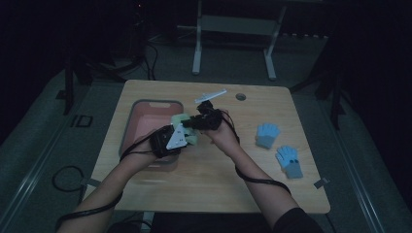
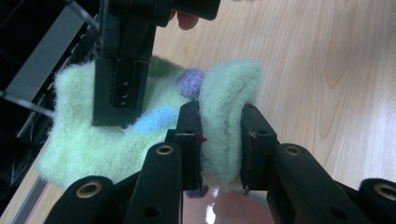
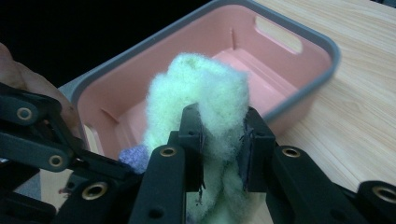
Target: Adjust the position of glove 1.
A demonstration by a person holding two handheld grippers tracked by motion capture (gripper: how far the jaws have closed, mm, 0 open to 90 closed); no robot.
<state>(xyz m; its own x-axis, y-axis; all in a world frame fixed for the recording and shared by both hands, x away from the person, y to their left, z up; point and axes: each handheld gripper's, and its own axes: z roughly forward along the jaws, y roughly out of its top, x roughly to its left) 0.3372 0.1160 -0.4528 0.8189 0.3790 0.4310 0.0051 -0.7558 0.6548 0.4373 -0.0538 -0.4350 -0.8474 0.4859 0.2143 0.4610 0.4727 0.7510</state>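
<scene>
A light wooden table (image 1: 204, 179) fills the middle of the frame. On it, left of centre, sits a pink tub (image 1: 145, 109) with a grey rim; at right lie two blue gloves (image 1: 267, 135) (image 1: 289, 161), near each other.

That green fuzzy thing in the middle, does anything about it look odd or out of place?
Nothing looks damaged. The green glove is bunched up, pinched by both tools at the rim of the pink bin, while two blue gloves lie flat on the table.
</scene>
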